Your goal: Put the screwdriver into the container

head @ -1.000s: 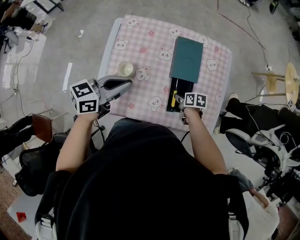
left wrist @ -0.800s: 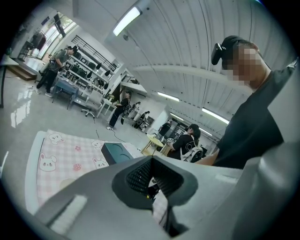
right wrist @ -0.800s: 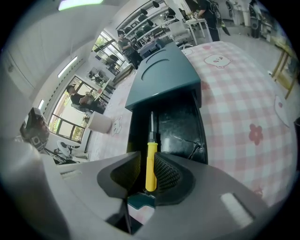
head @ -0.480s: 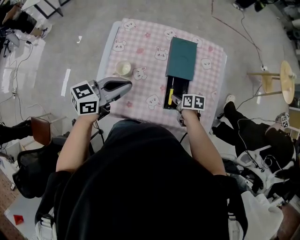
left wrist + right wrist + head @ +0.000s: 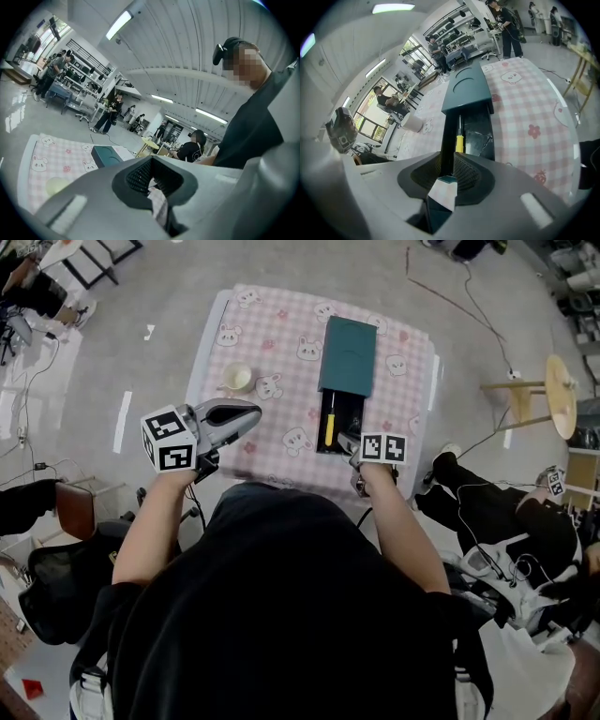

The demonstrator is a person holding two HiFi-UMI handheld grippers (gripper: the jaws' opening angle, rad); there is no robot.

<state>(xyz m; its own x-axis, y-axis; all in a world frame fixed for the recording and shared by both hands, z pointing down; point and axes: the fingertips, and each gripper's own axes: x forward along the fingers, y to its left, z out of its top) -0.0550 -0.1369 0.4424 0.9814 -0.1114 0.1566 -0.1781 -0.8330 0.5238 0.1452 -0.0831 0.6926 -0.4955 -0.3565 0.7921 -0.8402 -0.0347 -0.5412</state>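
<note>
A yellow-handled screwdriver (image 5: 328, 427) (image 5: 459, 138) lies inside the black tray (image 5: 351, 416) that slides out of a teal container (image 5: 348, 356) (image 5: 467, 89) on the pink checked table (image 5: 272, 343). My right gripper (image 5: 354, 444) (image 5: 447, 165) is at the tray's near end, shut on the tray's near wall just below the screwdriver handle. My left gripper (image 5: 253, 413) (image 5: 152, 176) hovers over the table's near left edge, jaws shut with nothing between them.
A small cream cup (image 5: 235, 379) (image 5: 412, 123) stands on the cloth left of the container. A round wooden stool (image 5: 561, 395) and a seated person (image 5: 487, 512) are to the right of the table. Cables run over the floor beyond.
The head view has drifted, so the table sits further left and higher in the picture. Both grippers keep their places; the right one stays closed on the tray's end.
</note>
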